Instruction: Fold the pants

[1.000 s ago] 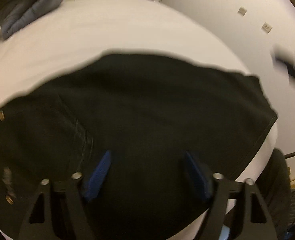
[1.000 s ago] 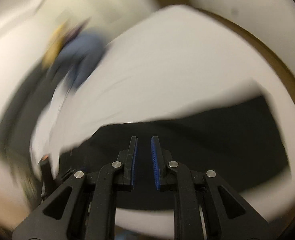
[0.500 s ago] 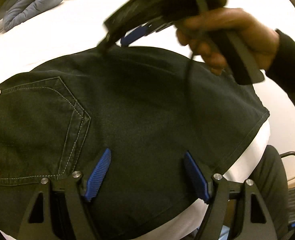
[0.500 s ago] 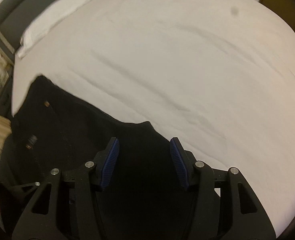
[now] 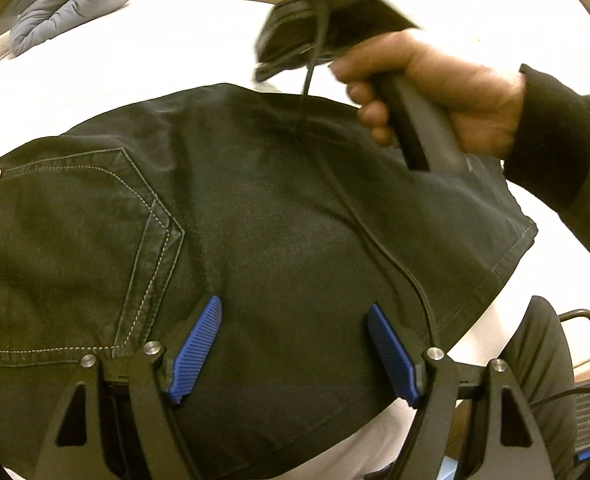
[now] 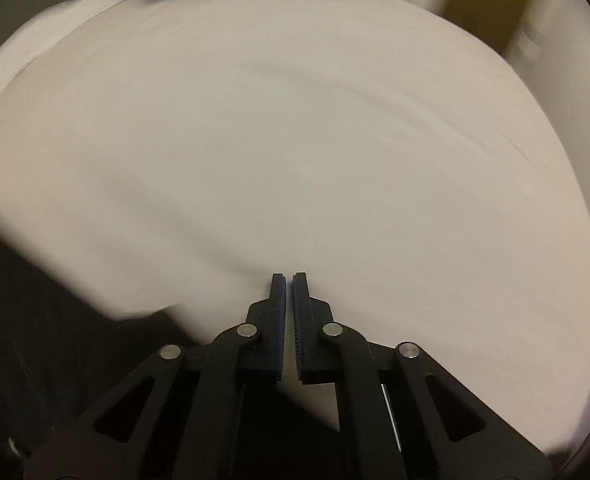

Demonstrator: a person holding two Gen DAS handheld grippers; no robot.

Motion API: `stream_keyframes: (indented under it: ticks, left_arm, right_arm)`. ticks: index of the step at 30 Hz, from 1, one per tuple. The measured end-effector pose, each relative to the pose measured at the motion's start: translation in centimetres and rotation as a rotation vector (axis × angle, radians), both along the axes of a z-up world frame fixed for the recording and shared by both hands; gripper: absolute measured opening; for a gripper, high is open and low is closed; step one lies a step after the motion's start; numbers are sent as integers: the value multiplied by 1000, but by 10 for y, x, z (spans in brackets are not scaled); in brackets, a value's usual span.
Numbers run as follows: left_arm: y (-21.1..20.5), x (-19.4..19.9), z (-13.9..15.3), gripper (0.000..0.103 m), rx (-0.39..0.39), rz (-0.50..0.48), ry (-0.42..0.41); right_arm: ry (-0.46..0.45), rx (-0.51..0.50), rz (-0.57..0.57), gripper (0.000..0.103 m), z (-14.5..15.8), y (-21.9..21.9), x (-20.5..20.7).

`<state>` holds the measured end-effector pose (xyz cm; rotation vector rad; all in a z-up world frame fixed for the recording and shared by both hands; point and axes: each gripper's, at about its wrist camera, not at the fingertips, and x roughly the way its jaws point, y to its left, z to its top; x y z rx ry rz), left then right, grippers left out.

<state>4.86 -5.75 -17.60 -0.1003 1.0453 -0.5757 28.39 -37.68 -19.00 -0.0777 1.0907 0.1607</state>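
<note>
Left wrist view: black pants (image 5: pixel 279 240) lay folded flat on the white bed (image 5: pixel 135 72), back pocket showing. The left claw (image 5: pixel 295 344) hovered wide open over them, gripping nothing. A hand (image 5: pixel 435 96) held the right claw at the pants' far edge.

Right wrist view: the right claw (image 6: pixel 289 280) had just snapped shut, seemingly empty, over white sheet. Next likely a regrasp of that edge.

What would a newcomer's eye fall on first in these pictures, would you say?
The dark denim pants lying across the white bed sheet, stitched back pocket at left. Next, the bare hand gripping the right gripper's handle above the far edge, and the grey-blue quilted duvet rolled up beyond.
</note>
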Motion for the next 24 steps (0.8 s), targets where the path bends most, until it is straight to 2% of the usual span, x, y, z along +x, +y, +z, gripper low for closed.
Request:
stream_keyframes:
  ticks: [1, 3, 5, 7, 8, 10, 12, 13, 14, 16, 17, 19, 21, 23, 24]
  left_arm:
    - [2, 1, 0, 76, -6, 4, 3]
    - [5, 3, 0, 76, -15, 10, 6]
    - [6, 2, 0, 77, -15, 12, 0]
    - [9, 3, 1, 77, -10, 10, -4]
    - [9, 3, 2, 77, -8, 9, -5]
    - [8, 2, 2, 77, -1, 5, -8]
    - [4, -1, 1, 76, 17, 1, -18]
    - [2, -2, 1, 76, 28, -1, -22]
    - [2, -2, 2, 77, 35, -1, -26]
    - [1, -2, 2, 77, 36, 3, -26]
    - [1, -2, 2, 77, 36, 2, -27]
    - [1, -1, 2, 77, 37, 0, -28]
    - [0, -1, 2, 77, 38, 3, -30]
    - [-3, -2, 2, 76, 44, 9, -35]
    - [-7, -5, 2, 76, 54, 8, -41]
  right_arm:
    - [13, 50, -28, 3, 6, -10, -2]
    - [-14, 146, 83, 3, 25, -4, -24]
    - [13, 250, 256, 3, 35, 19, -54]
    - [43, 272, 349, 3, 28, 34, -68]
    - [90, 260, 374, 3, 14, 42, -71]
    - [162, 209, 328, 3, -19, 37, -64]
    - [180, 368, 262, 0, -33, 5, -49]
    - [181, 419, 183, 0, -35, -14, -42]
    - [141, 366, 89, 0, -32, -27, -42]
    - [31, 195, -94, 0, -15, -59, -45]
    - [14, 173, -150, 7, -6, -76, -50]
    - [12, 294, -135, 8, 11, -100, -67]
    - [-9, 406, -89, 8, 26, -109, -100]
    - [19, 522, -4, 8, 20, -101, -143]
    - [47, 540, 2, 8, 7, -74, -168]
